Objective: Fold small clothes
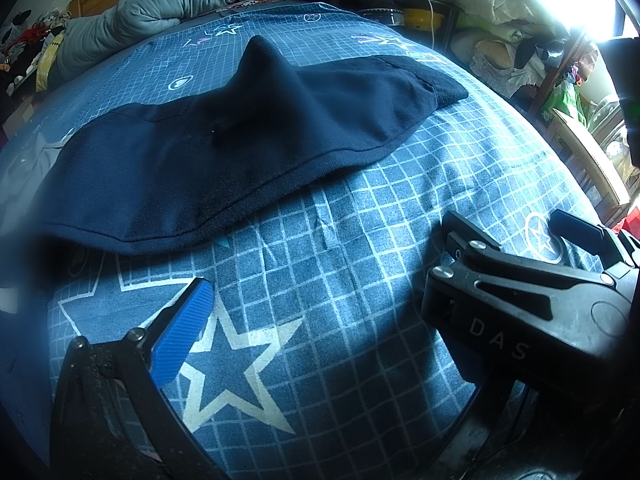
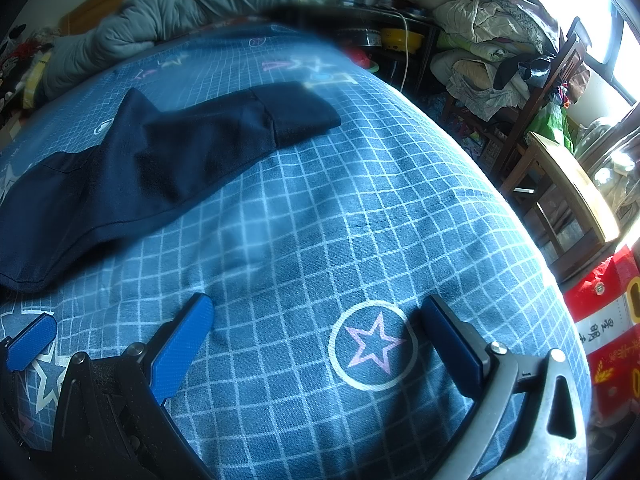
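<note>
**Dark garment lies on the bed, both claws spread and empty**

Garment [image 1: 224, 148], dark navy, lies flat across the middle of the bed [image 1: 360, 240], one part bunched up into a peak; in the right wrist view it reaches toward the left edge [image 2: 132, 176]. Left claw [image 1: 320, 280] hovers over the near part of the bed, fingers spread wide, nothing between them. Right claw [image 2: 316, 344] hovers just beside it, fingers likewise wide apart over a circled star print, clear of the cloth. Open blue grid-and-star bedcover fills the space between claws and garment. A grey quilt [image 1: 168, 4] is heaped at the far edge. Beyond the right edge stand a chair piled with bedding [image 2: 492, 52] and a cluttered dark table [image 2: 384, 24].
</note>
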Demonstrator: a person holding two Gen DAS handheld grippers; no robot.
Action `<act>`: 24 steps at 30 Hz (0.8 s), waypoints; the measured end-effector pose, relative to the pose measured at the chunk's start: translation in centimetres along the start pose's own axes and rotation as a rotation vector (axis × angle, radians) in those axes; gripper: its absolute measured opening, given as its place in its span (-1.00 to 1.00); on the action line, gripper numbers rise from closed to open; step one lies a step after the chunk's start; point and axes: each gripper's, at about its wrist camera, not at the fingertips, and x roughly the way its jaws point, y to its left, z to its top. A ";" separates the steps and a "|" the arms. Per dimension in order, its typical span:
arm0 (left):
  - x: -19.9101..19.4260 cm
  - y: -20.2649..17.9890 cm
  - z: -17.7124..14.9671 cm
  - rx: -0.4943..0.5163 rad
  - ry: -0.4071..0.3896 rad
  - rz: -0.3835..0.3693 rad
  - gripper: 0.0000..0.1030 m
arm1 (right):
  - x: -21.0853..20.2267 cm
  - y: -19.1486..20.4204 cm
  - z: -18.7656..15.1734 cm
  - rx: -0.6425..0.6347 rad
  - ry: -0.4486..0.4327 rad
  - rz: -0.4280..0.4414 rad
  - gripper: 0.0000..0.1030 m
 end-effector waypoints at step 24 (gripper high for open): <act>-29.9 15.4 -3.3 0.106 -0.170 -0.497 1.00 | -29.8 1.0 -7.3 -0.082 -0.467 0.057 1.00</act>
